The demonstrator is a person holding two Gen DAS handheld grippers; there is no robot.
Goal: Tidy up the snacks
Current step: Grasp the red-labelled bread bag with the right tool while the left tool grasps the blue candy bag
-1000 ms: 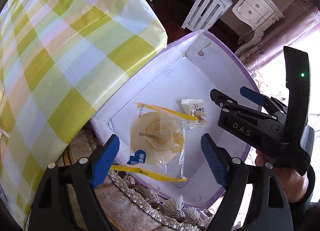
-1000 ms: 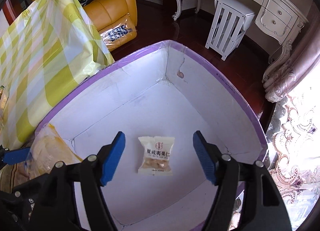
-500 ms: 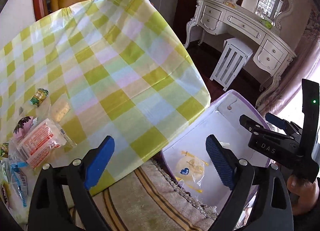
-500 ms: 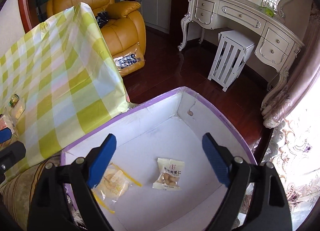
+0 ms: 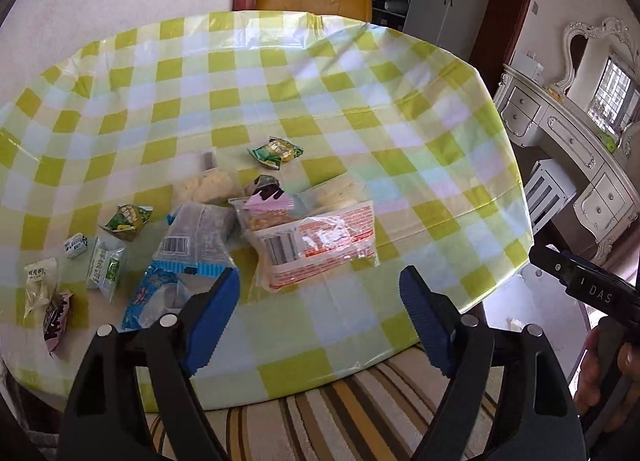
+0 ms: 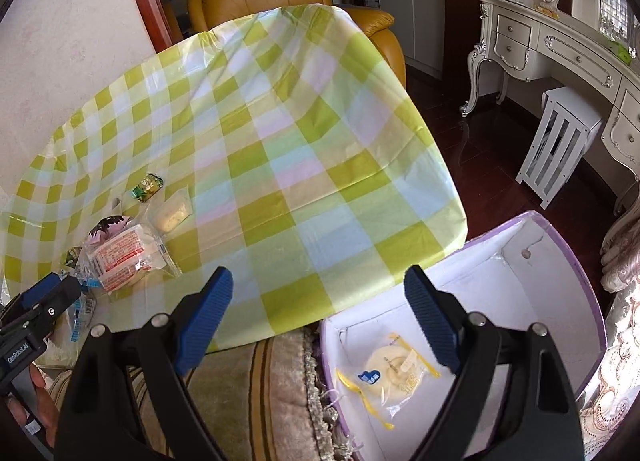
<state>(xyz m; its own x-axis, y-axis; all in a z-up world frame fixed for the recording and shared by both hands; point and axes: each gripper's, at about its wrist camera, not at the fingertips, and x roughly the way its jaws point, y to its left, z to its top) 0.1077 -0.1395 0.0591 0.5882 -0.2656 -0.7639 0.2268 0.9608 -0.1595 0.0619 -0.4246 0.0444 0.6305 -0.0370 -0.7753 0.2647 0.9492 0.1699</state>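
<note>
About a dozen wrapped snacks are seen heaped on the checked tablecloth point(image 5: 360, 109), ahead and to the left of the left gripper point(image 5: 320, 301): three small green packets, several pale sachets at the far left, a blue-edged bag point(image 5: 192, 245) just beyond the left blue pad, and one large clear pack point(image 5: 316, 245) printed with a red brick pattern. That pack lies flat straight ahead of the gripper, its long axis running across the view. The left gripper's jaws stand apart, having just been closing slightly, with nothing between them. To the right, one white box with a purple rim point(image 6: 580, 273) is seen below the right gripper point(image 6: 320, 305); one round cake in a clear wrapper with yellow seams point(image 6: 390, 371) lies flat inside it. The right gripper's jaws are held apart and empty.
</note>
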